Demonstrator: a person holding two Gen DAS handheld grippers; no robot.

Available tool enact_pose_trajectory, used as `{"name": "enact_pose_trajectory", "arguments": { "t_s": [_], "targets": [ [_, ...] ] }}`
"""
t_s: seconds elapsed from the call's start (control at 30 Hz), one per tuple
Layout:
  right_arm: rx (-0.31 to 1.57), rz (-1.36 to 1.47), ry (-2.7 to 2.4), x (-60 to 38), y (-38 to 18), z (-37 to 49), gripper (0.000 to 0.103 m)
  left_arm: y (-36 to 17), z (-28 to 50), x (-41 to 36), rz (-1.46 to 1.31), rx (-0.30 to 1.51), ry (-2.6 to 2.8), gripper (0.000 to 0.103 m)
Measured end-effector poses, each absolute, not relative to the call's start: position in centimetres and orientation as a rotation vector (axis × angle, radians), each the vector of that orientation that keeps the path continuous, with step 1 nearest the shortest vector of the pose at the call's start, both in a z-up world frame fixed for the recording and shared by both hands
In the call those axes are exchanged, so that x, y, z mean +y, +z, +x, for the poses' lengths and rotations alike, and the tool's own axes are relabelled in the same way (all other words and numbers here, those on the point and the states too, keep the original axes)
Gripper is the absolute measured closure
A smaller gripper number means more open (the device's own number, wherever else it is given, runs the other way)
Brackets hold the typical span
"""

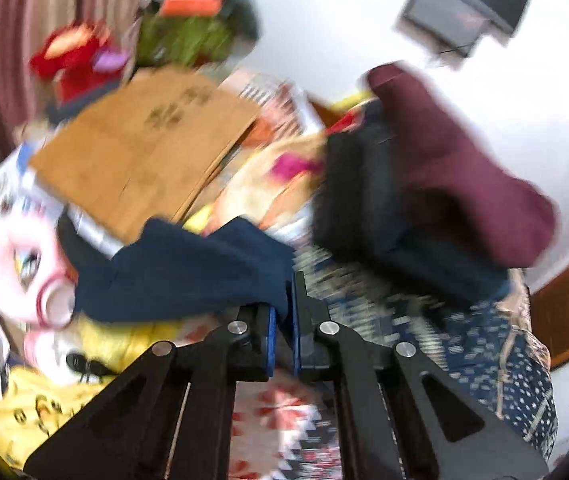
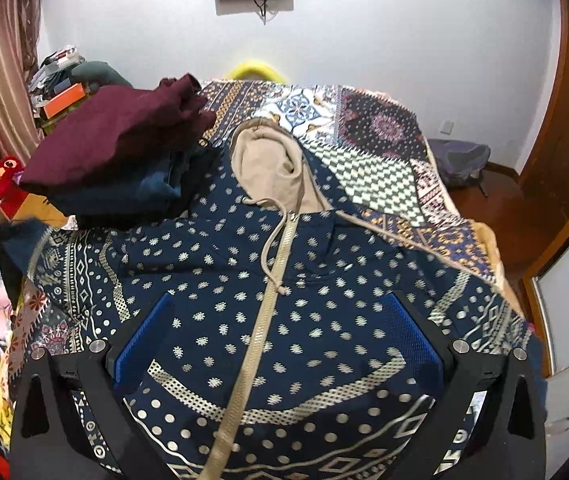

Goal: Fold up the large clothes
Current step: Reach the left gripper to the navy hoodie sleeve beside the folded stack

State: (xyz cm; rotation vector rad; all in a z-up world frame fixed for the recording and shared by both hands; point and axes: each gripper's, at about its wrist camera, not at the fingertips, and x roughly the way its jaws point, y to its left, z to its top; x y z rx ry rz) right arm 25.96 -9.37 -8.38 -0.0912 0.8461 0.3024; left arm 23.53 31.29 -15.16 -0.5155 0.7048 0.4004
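Note:
A navy hoodie (image 2: 324, 280) with pale dots, a beige zipper and a beige-lined hood (image 2: 268, 168) lies face up on the bed. My right gripper (image 2: 278, 308) hangs open just above its chest, one blue pad on each side of the zipper, with nothing gripped. My left gripper (image 1: 282, 300) is shut on the navy sleeve end (image 1: 188, 264), which it holds up off the bed's left side. The view is blurred. That raised sleeve (image 2: 16, 240) also shows at the left edge of the right wrist view.
A stack of folded clothes with a maroon piece on top (image 2: 116, 128) sits at the bed's far left (image 1: 444, 152). A patterned blanket (image 2: 376, 128) covers the bed. Beside the bed lie a cardboard box (image 1: 144, 152) and yellow toys (image 1: 44, 400). A wooden door (image 2: 564, 160) stands at right.

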Motion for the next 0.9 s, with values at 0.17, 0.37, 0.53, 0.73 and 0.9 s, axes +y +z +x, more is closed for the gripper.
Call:
{"name": "enact_pose_trajectory", "arguments": {
  "t_s": [0.17, 0.37, 0.53, 0.73, 0.9],
  "targets": [
    [0.824, -0.092, 0.298, -10.4, -7.5, 25.5, 0.0, -9.8, 24.7, 26.2, -0.406, 0.614, 0.259, 0.099],
    [0.806, -0.101, 0.292, -11.7, -7.1, 24.6, 0.0, -7.1, 27.3, 19.5, -0.357, 0.606, 0.095, 0.099],
    [0.805, -0.108, 0.281, -13.0, -7.1, 23.9, 0.0, -8.0, 29.5, 13.2, -0.282, 0.671, -0.033, 0.099],
    [0.809, -0.096, 0.272, -14.4, -7.2, 23.3, 0.0, -12.7, 32.1, 6.2, -0.175, 0.858, -0.153, 0.099],
    [0.812, -0.086, 0.271, -14.9, -7.3, 23.1, 0.0, -17.8, 31.9, 2.5, -0.154, 1.069, -0.221, 0.095]
  ]
}}
